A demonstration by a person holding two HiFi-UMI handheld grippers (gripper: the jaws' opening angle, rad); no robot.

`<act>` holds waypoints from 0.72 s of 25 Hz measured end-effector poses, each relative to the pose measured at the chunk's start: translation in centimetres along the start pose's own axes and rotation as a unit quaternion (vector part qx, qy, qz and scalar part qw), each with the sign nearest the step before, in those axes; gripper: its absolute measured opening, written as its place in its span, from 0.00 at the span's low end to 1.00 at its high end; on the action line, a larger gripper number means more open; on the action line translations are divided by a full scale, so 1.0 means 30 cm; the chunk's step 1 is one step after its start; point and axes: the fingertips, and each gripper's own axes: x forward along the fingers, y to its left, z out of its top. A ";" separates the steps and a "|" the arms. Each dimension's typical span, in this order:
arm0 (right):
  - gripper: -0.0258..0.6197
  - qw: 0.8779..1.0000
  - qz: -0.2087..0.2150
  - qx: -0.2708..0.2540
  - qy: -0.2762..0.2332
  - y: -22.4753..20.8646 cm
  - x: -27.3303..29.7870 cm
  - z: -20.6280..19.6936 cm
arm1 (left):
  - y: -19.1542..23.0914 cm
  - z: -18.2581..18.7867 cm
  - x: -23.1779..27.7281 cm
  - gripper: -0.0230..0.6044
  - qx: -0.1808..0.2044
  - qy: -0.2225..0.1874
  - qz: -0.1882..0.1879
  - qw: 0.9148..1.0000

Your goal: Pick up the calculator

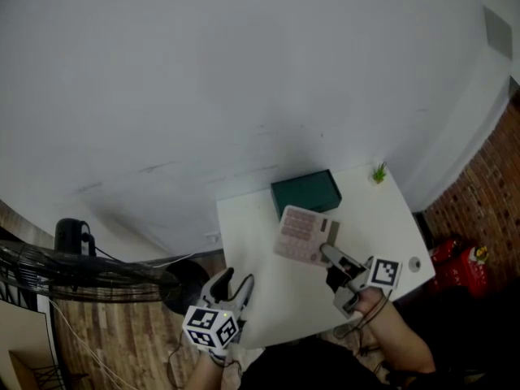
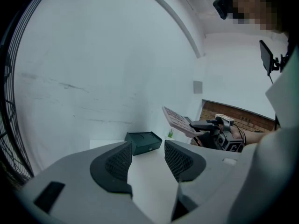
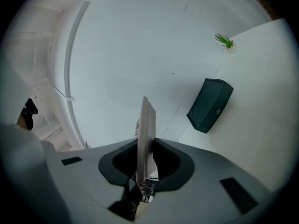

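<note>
The pink calculator [image 1: 304,235] hangs in the air above the white table [image 1: 268,299], tilted, with my right gripper [image 1: 331,258] shut on its near edge. In the right gripper view the calculator [image 3: 146,129] stands edge-on between the two dark pads, which press on both its faces. From the left gripper view the calculator [image 2: 180,122] shows at the right, held up by the right gripper [image 2: 201,125]. My left gripper [image 1: 234,287] hovers over the table's near left corner, open, with nothing between its fingers [image 2: 114,164].
A dark green box [image 1: 306,192] sits at the far side of the table, a small green plant [image 1: 379,172] at the far right corner. A round silver piece [image 1: 415,263] lies near the right edge. A black fan [image 1: 81,275] stands left of the table, a red bag [image 1: 451,258] to its right.
</note>
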 end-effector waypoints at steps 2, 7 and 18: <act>0.16 1.000 0.003 -0.003 0.000 0.003 -0.008 0.005 | -0.007 -0.001 -0.003 0.38 0.000 0.000 0.002 1.000; 0.16 1.000 0.014 0.004 -0.001 0.022 -0.026 0.005 | -0.023 -0.019 -0.018 0.38 -0.001 0.002 0.006 1.000; 0.16 1.000 0.018 -0.011 0.004 0.039 -0.076 0.009 | -0.063 -0.030 -0.037 0.38 -0.003 0.003 0.011 1.000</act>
